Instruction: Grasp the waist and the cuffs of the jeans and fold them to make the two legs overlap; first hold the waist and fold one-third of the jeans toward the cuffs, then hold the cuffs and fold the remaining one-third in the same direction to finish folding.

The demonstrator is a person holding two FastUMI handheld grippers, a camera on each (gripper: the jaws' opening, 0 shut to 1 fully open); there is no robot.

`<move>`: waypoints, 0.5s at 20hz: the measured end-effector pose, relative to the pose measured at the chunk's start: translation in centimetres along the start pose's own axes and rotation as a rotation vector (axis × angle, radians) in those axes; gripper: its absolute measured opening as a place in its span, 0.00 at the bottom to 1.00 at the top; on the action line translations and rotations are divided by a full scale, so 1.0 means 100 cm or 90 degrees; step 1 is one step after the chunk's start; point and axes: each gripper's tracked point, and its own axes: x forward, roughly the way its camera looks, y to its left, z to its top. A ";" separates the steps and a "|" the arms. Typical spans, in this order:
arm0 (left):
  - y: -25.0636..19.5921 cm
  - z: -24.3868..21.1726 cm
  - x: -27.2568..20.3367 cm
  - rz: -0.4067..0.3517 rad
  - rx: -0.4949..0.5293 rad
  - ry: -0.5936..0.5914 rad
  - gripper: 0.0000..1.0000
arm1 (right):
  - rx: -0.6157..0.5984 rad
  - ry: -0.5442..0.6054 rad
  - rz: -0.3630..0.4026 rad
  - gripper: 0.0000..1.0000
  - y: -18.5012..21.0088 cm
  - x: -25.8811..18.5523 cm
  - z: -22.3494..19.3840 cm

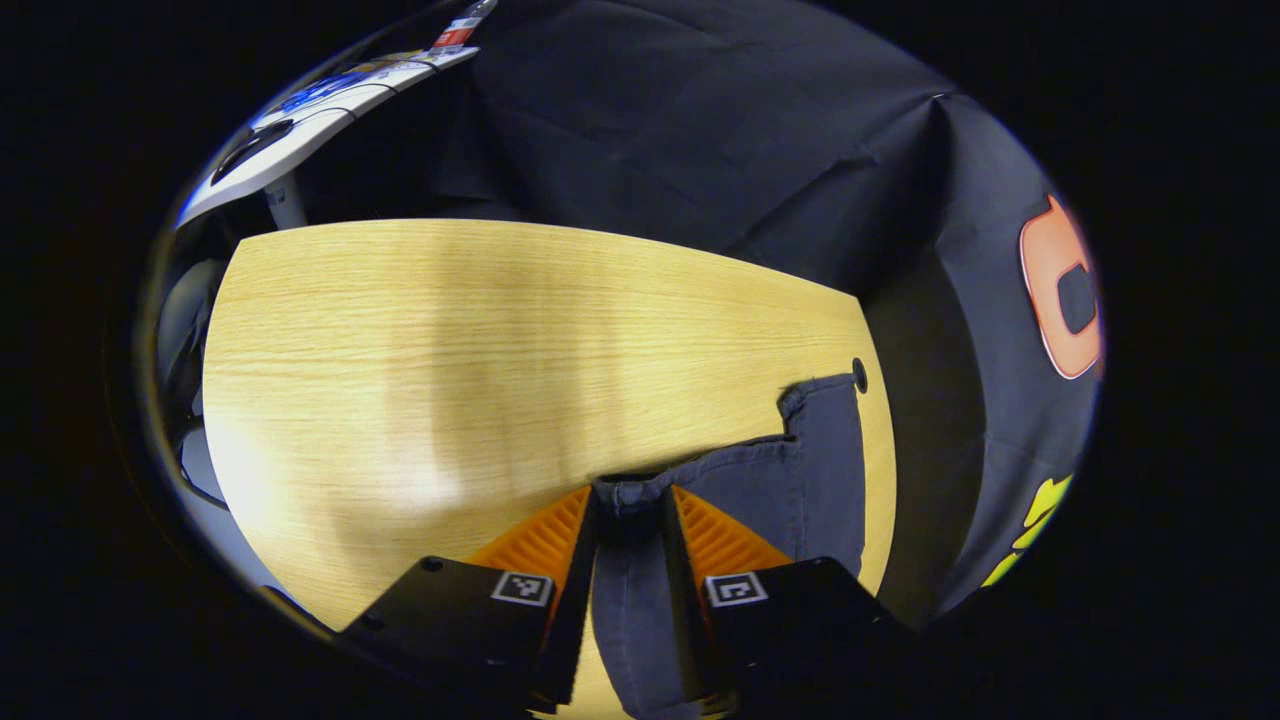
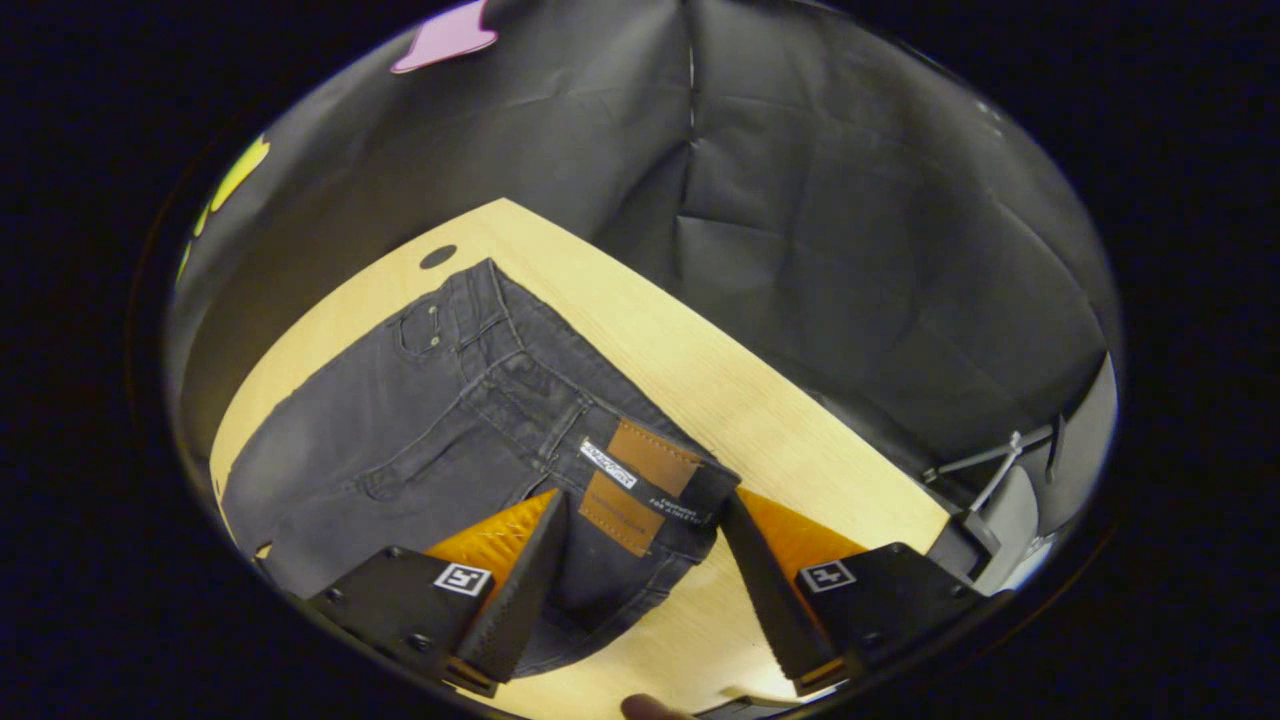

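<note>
Tabletop point(image 2: 800, 420): jeans point(image 2: 420, 420) between tongs point(image 2: 640, 515)

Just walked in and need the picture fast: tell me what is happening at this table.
A person is folding dark jeans on a wooden table with a pair of tongs in each hand. The left tongs are shut on a hem edge of the jeans, which looks like a cuff. The right tongs are open, with the waistband and its brown patch between the fingers, not yet gripped. The jeans lie mostly flat, and no fold is visible yet.
</note>
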 end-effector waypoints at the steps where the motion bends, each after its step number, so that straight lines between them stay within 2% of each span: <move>1: -0.001 0.000 0.001 -0.003 -0.003 0.001 0.37 | 0.012 0.000 -0.005 0.77 -0.001 0.002 0.000; 2: -0.001 -0.001 0.002 -0.009 -0.006 0.009 0.34 | 0.011 0.007 -0.004 0.71 -0.006 0.001 0.000; 3: -0.002 -0.002 0.002 -0.017 -0.013 0.010 0.24 | 0.016 0.011 0.001 0.64 -0.004 -0.002 0.002; 4: -0.004 -0.003 0.002 -0.026 -0.021 0.012 0.19 | 0.028 0.021 0.020 0.58 -0.002 -0.001 0.002; 6: -0.006 -0.004 -0.001 -0.047 -0.042 0.017 0.14 | 0.063 0.050 0.033 0.31 0.002 -0.002 -0.001; 7: -0.007 -0.005 -0.003 -0.055 -0.050 0.021 0.12 | 0.080 0.063 0.046 0.30 0.005 -0.001 -0.002; 8: -0.007 -0.006 -0.007 -0.058 -0.054 0.025 0.10 | 0.093 0.078 0.054 0.19 0.006 -0.005 -0.002; 10: -0.006 -0.009 -0.015 -0.062 -0.058 0.034 0.08 | 0.112 0.100 0.077 0.11 0.008 -0.010 0.000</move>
